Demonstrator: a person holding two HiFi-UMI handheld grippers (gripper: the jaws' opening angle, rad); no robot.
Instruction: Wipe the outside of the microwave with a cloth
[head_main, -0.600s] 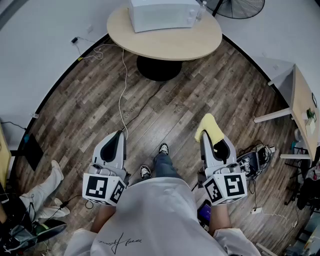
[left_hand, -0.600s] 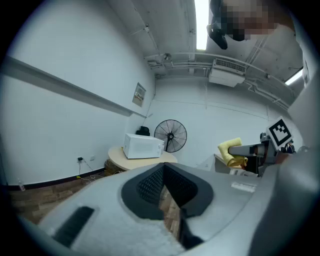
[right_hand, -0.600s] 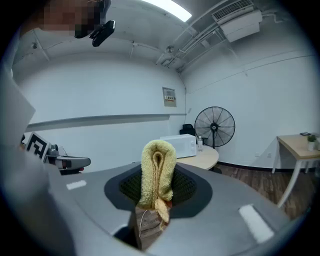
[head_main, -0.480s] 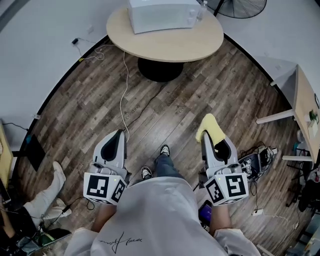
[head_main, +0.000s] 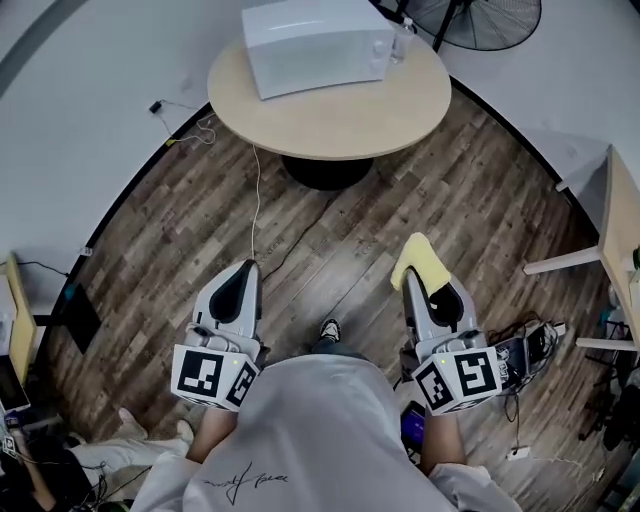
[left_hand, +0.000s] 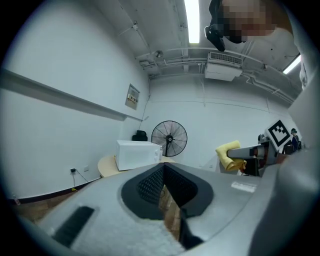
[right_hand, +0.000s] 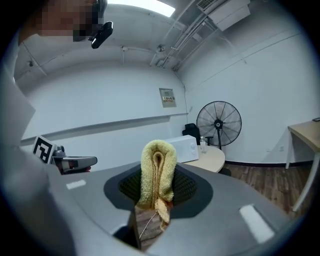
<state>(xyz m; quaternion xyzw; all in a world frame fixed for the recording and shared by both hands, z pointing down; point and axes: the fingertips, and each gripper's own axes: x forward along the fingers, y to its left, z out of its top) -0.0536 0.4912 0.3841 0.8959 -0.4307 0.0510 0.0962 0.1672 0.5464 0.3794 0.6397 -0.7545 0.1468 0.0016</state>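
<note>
Forward by a step: the round desk and the white microwave sit lower and larger in the head view than half a second ago, though still well apart from both grippers. Wooden floor fills the middle, with a white cable trailing across it from the desk's foot. The microwave stands at the desk's 12 o'clock side, with a black fan behind it at 1 o'clock.

Lower down, the left gripper at 7 o'clock has its jaws drawn together with nothing between them. The right gripper at 5 o'clock is clamped on the yellow cloth, whose folded loop stands proud of the jaw tips while a loose corner hangs below.

That cloth looks like soft, light terry, so it should flatten and drag easily over the smooth, rigid casing. The grip low on the fold seems sound, since it leaves the padded loop free to meet the top and side panels first. Wiping has not yet begun.
</note>
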